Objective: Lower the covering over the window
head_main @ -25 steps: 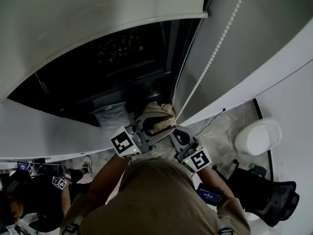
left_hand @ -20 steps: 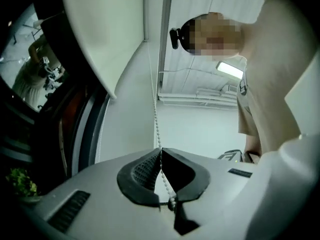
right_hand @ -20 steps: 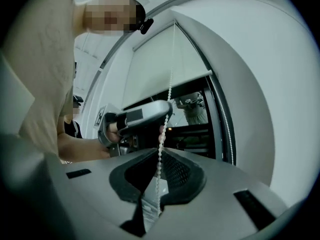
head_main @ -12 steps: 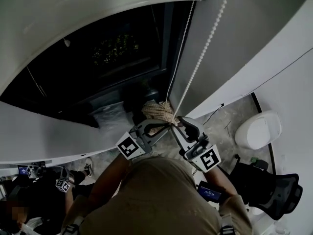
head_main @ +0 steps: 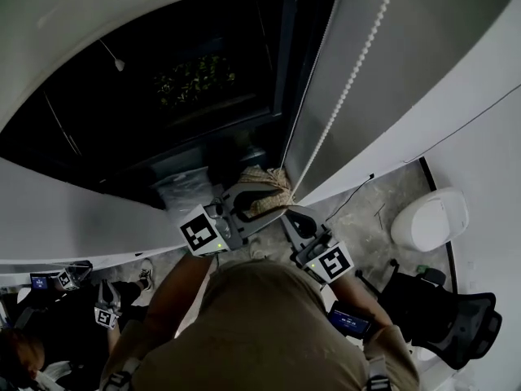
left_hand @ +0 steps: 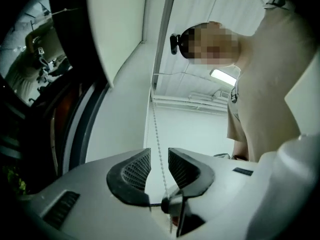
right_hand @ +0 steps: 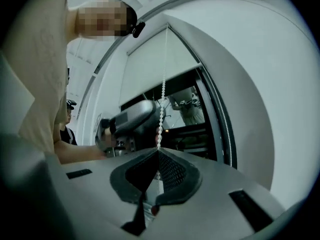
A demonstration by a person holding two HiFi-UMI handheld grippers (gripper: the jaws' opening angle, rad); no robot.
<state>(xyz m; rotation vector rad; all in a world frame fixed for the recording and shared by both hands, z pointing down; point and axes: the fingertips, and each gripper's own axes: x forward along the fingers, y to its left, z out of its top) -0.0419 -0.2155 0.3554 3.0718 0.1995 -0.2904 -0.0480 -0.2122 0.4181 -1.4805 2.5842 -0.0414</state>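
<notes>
A white roller blind (head_main: 98,15) covers the top of a dark window (head_main: 179,96); its lower edge runs across the top of the head view. A white bead chain (head_main: 350,80) hangs down the window's right side to both grippers. My right gripper (head_main: 291,214) is shut on the bead chain (right_hand: 161,104), which enters the tips of the right gripper (right_hand: 158,154). My left gripper (head_main: 248,200) sits just beside it. The jaws of the left gripper (left_hand: 159,156) have just been opening; the chain (left_hand: 157,134) runs between the pads without touching them.
A beige woven thing (head_main: 264,187) lies just beyond the jaws, below the window. A white rounded object (head_main: 427,222) and a black office chair (head_main: 444,324) stand at the right. Another person (head_main: 49,332) is at the lower left. A thin cable (head_main: 350,202) trails along the floor.
The blind's lower edge has shifted toward the top of the head view, baring more dark glass. The right gripper rose and dropped back; the left dipped and came back up.
</notes>
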